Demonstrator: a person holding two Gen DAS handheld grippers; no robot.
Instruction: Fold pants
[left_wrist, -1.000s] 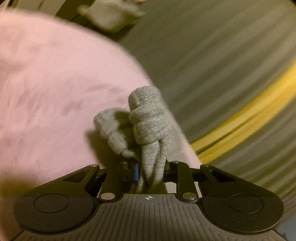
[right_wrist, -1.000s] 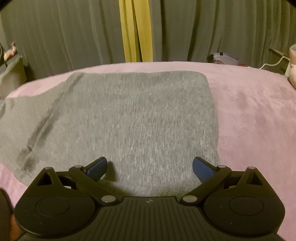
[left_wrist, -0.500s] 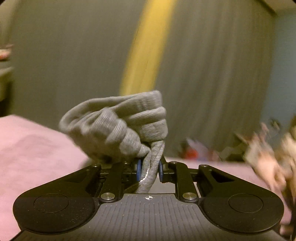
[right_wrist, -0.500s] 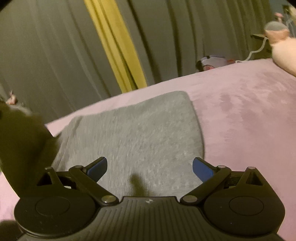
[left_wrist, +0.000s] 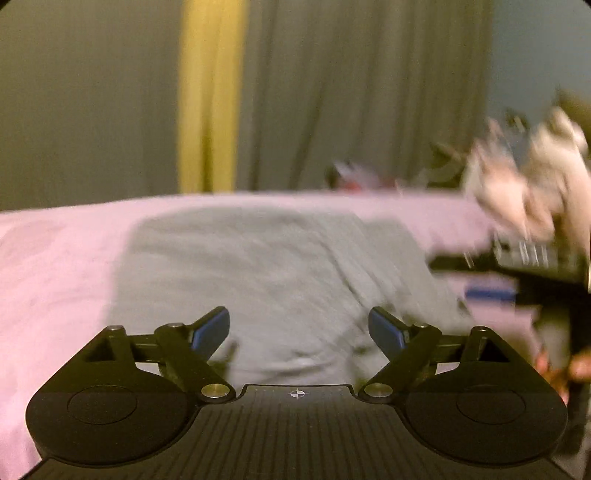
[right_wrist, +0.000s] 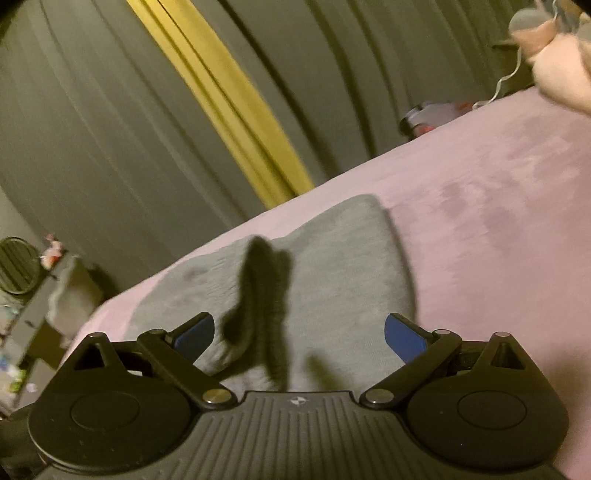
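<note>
The grey pants (left_wrist: 258, 280) lie folded into a flat block on the pink bed cover (left_wrist: 55, 266). My left gripper (left_wrist: 297, 321) hovers over their near edge; its jaws are opening, with nothing between the blue pads. In the right wrist view the same pants (right_wrist: 351, 266) lie ahead, and a dark blurred shadow (right_wrist: 262, 295) crosses them. My right gripper (right_wrist: 299, 325) stands open over their near edge, holding nothing, and its view is tilted.
Grey curtains with a yellow strip (left_wrist: 210, 92) hang behind the bed. Pale plush toys (left_wrist: 524, 184) sit at the right, blurred. A low shelf with clutter (right_wrist: 22, 295) stands left of the bed. Bare pink cover (right_wrist: 498, 221) stretches to the right of the pants.
The left gripper let go of the bunched grey fabric it held and swung round toward the bed; the fabric now lies flat. The right gripper stayed open and rolled, tilting its view.
</note>
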